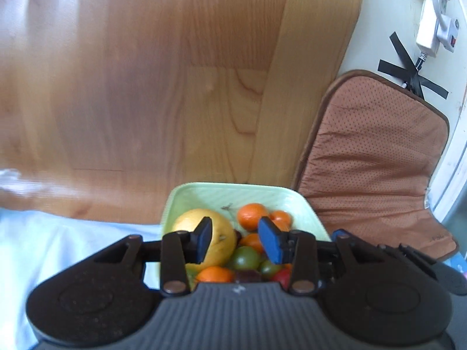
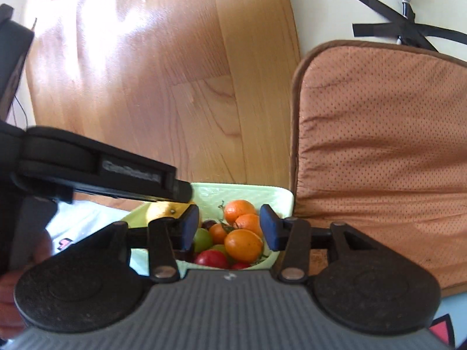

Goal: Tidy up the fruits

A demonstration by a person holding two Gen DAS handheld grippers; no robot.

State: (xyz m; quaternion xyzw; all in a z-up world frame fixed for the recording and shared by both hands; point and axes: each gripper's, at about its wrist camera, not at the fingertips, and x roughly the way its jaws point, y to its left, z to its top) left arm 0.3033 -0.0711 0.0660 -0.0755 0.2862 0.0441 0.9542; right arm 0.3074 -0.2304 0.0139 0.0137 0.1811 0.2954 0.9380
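Note:
A pale green square tray point(image 1: 233, 194) holds mixed fruit: a large yellow citrus point(image 1: 221, 236), several small oranges point(image 1: 251, 214), green grapes point(image 1: 246, 258) and red tomatoes point(image 1: 281, 277). My left gripper point(image 1: 238, 240) hovers open and empty above the tray. In the right wrist view the same tray point(image 2: 248, 194) shows oranges point(image 2: 243, 243), a green grape point(image 2: 202, 239) and a red tomato point(image 2: 211, 258). My right gripper point(image 2: 229, 227) is open and empty over them. The left gripper's black body point(image 2: 102, 169) crosses the left side and hides part of the yellow citrus point(image 2: 159, 211).
The tray sits on a light blue cloth point(image 1: 58, 248). A brown perforated seat cushion point(image 1: 373, 157) lies just right of the tray. Below is wood flooring point(image 1: 146, 87). A white power strip point(image 1: 435, 26) with black tape lies on the white floor at far right.

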